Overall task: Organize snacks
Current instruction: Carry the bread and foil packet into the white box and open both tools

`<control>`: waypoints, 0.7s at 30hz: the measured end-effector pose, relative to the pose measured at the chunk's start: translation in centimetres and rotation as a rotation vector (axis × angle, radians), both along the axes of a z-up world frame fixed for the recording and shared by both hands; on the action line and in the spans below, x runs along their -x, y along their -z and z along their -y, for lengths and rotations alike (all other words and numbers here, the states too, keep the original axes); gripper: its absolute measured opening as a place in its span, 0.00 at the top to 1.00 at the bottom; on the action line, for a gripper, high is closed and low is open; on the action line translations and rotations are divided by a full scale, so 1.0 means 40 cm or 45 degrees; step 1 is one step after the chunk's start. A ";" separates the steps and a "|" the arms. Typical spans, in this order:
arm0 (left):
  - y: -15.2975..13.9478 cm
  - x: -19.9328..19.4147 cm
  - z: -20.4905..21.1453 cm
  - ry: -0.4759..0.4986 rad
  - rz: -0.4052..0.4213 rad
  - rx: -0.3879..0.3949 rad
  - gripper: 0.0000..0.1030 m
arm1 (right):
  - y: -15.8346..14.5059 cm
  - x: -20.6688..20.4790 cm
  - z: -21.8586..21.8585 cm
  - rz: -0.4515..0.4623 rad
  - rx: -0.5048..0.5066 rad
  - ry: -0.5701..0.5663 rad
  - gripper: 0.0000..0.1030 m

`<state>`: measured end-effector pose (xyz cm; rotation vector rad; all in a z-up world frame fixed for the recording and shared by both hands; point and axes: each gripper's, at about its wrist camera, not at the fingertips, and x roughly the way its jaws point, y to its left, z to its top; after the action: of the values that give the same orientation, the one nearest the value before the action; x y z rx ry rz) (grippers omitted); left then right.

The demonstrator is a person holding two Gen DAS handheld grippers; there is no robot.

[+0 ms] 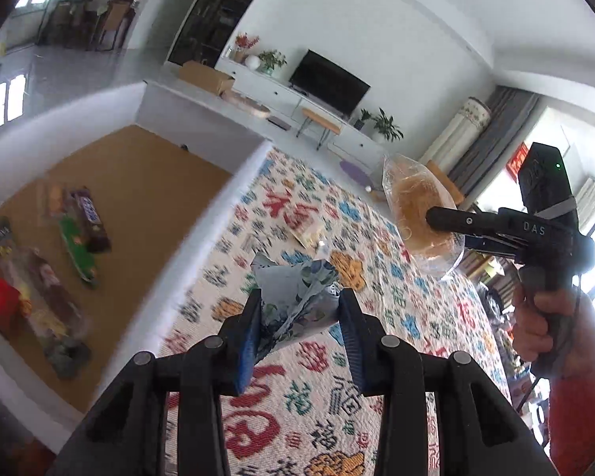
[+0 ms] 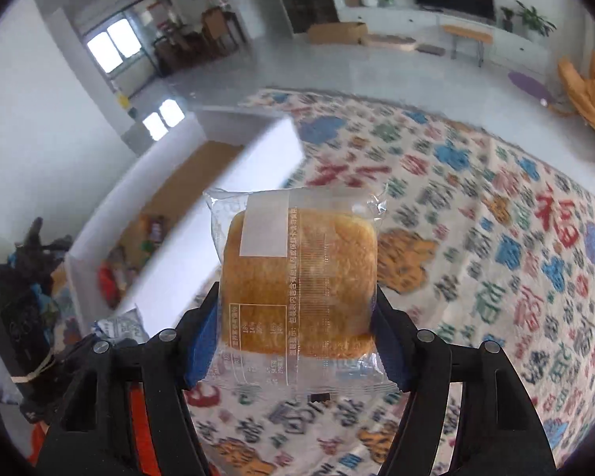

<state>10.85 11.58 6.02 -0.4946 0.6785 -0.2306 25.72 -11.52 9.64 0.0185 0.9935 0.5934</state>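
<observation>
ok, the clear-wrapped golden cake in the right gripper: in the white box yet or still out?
Out. The clear-wrapped golden cake is pinched in the right gripper above the patterned cloth, beside the white box.

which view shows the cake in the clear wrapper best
The right wrist view: the wrapped cake fills the centre, flat-on, clamped in the right gripper. The left wrist view shows it smaller, off to the right, partly behind a finger.

White walls, a television [image 1: 329,83] on a low cabinet [image 1: 297,101], bright windows [image 2: 115,45].
</observation>
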 end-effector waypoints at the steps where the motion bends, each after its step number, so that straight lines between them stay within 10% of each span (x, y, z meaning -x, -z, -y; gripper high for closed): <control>1: -0.023 0.000 -0.044 -0.044 0.010 -0.023 0.64 | -0.025 0.004 -0.055 0.018 -0.019 -0.053 0.31; 6: -0.065 -0.014 -0.256 -0.321 -0.045 -0.215 0.62 | -0.089 0.035 -0.328 0.070 -0.129 -0.264 0.30; 10: -0.052 -0.003 -0.377 -0.524 -0.128 -0.314 0.09 | -0.062 0.050 -0.491 0.035 -0.201 -0.343 0.23; 21: 0.049 0.067 -0.304 -0.441 -0.153 -0.235 0.09 | 0.007 0.022 -0.327 0.170 -0.095 -0.184 0.20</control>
<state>8.17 23.72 4.05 -0.4427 0.7113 0.1875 24.83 1.58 9.34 -0.0265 0.8475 0.7546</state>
